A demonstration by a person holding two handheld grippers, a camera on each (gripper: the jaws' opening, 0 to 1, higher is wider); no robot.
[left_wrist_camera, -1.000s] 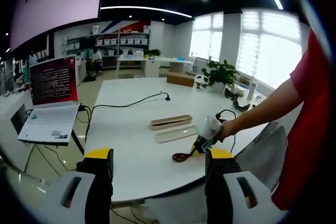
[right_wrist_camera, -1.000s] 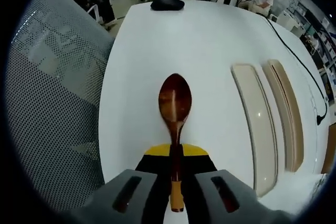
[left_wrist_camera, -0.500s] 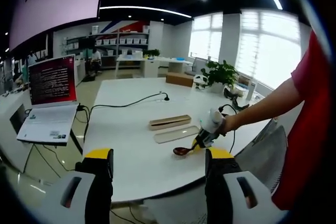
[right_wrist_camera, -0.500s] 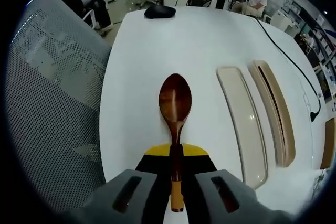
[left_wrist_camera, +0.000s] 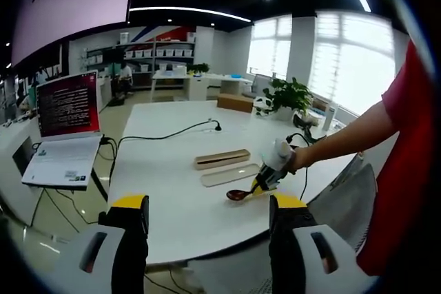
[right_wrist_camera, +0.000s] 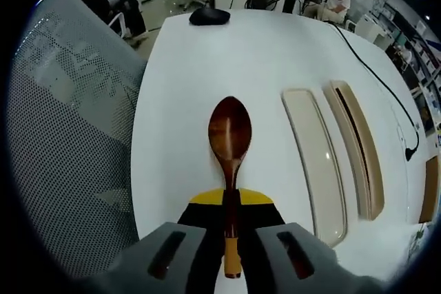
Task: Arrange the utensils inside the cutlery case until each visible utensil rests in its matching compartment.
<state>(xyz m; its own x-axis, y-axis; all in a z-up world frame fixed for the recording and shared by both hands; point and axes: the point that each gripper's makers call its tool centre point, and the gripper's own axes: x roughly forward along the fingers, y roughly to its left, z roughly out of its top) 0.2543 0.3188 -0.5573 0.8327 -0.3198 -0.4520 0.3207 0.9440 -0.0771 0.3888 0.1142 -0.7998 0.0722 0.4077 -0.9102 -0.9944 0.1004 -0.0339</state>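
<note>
A dark wooden spoon (right_wrist_camera: 229, 132) with a yellow handle end sticks forward from my right gripper (right_wrist_camera: 231, 206), whose jaws are shut on its handle, just above the white table (right_wrist_camera: 207, 60). To its right lie the cream case lid (right_wrist_camera: 313, 163) and, beyond it, the wooden cutlery case (right_wrist_camera: 355, 153). In the left gripper view the case (left_wrist_camera: 222, 158) and lid (left_wrist_camera: 231, 174) lie mid-table. The right gripper (left_wrist_camera: 270, 173), in a person's hand, holds the spoon (left_wrist_camera: 238, 195) near the lid. My left gripper (left_wrist_camera: 210, 215) hangs open off the table's near edge, holding nothing.
A black mouse (right_wrist_camera: 210, 16) lies at the table's far end, and a grey mesh chair (right_wrist_camera: 62, 135) stands at the left. A laptop (left_wrist_camera: 65, 135) sits on a side desk. A black cable (left_wrist_camera: 165, 135) crosses the table. A cardboard box (left_wrist_camera: 236, 103) and plant (left_wrist_camera: 293, 94) stand further back.
The right gripper has carried the spoon a little further over the table towards the lid and case. The left gripper has stayed put and open.
</note>
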